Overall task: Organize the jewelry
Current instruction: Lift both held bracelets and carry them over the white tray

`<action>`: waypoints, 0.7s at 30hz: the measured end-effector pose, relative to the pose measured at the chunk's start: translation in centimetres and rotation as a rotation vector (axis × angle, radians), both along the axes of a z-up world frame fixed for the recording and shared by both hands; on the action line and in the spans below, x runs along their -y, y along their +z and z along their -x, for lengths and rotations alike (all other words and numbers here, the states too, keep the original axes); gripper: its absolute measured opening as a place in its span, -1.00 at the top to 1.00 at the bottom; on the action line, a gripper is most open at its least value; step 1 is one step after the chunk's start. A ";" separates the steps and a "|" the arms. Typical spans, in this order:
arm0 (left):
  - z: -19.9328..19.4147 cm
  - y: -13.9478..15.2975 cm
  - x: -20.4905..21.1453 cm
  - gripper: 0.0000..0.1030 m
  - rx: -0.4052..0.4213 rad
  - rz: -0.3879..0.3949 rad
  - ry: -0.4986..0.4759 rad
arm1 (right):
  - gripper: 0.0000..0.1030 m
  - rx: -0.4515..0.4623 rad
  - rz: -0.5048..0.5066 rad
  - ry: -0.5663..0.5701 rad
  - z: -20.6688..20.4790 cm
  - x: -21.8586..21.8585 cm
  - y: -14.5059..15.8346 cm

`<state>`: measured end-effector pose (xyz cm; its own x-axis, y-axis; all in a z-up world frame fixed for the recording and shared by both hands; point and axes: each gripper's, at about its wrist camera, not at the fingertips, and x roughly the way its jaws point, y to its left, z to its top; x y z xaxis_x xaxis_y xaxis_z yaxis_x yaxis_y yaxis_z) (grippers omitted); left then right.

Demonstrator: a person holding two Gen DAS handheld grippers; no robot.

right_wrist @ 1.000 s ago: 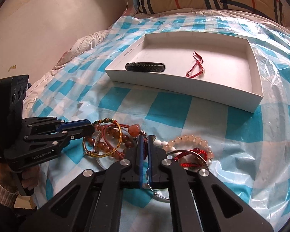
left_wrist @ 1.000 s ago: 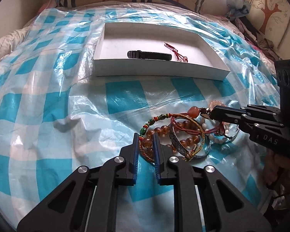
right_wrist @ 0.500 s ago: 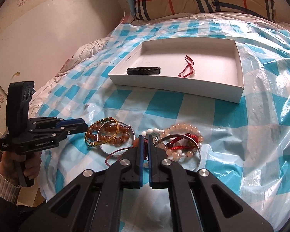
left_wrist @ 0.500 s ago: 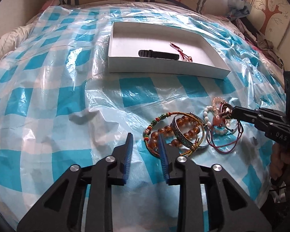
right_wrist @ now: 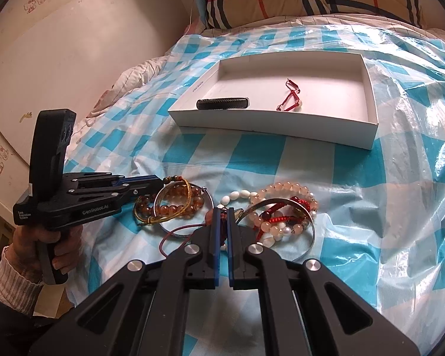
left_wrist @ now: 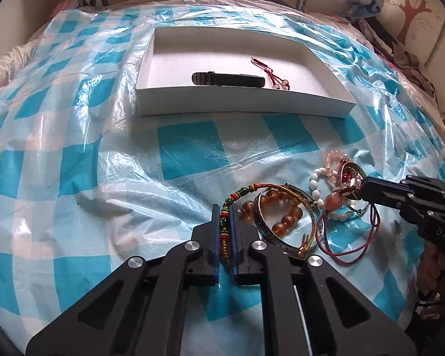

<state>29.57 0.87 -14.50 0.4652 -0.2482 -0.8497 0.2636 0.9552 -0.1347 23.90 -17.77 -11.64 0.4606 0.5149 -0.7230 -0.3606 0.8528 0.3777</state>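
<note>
Blue rubber pads of the left gripper [left_wrist: 225, 207] have just been closing and now pinch the woven cord bracelet [left_wrist: 246, 191] with its green, red and yellow beads, at the near-left edge of the tangle. The right gripper [right_wrist: 221, 212] is closed tight on the dark red cord [right_wrist: 175, 233] that carries an orange stone bead [left_wrist: 333, 201], the loop trailing loose on the sheet.

Judged from this, the step is teasing one bracelet out of the heap: the two grippers hold different pieces and the next move calls for drawing them apart gently, since the cord bracelet lies across the engraved metal bangle [left_wrist: 284, 235] and amber glass beads [left_wrist: 284, 219].

Further right sit milky white oval beads [right_wrist: 234, 197], pale pink round beads [right_wrist: 281, 188] and a thin silver hoop [right_wrist: 310, 231].

Beyond, on the crinkled blue-checked plastic sheet [left_wrist: 190, 151] over the bed, the shallow white cardboard box [left_wrist: 243, 108] holds a black ribbed band [left_wrist: 228, 78] and a red string bracelet [right_wrist: 290, 99].
</note>
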 end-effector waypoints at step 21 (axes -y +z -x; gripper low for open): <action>5.4 9.5 -1.5 0.90 0.197 0.111 0.036 | 0.91 0.128 -0.113 -0.077 2.6 2.2 5.7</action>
<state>24.14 2.39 -4.99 0.6299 -0.3149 -0.7100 0.2612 0.9467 -0.1882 21.32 -19.93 -5.90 0.5863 0.5494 -0.5954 -0.3472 0.8344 0.4281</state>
